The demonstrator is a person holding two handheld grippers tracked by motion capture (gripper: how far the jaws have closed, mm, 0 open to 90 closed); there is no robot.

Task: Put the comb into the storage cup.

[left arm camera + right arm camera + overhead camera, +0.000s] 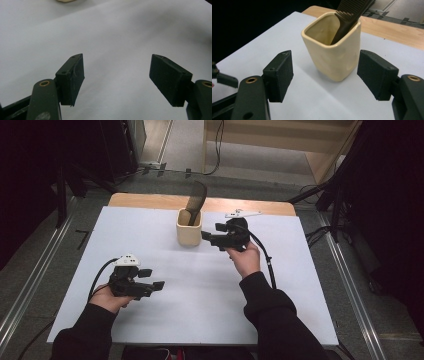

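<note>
Right gripper [325, 75], jaws apart and holding nothing, aimed left at a cream cup [334, 57] just ahead, not touching. Cup upright at table's far centre, squarish mouth facing up. Inside, a dark comb [197, 201], long axis steeply upright, leaning toward the far right, toothed end above the rim. Left gripper [117, 78], jaws wide apart and empty, low over bare white table [200, 290] at near left, pointing right.
</note>
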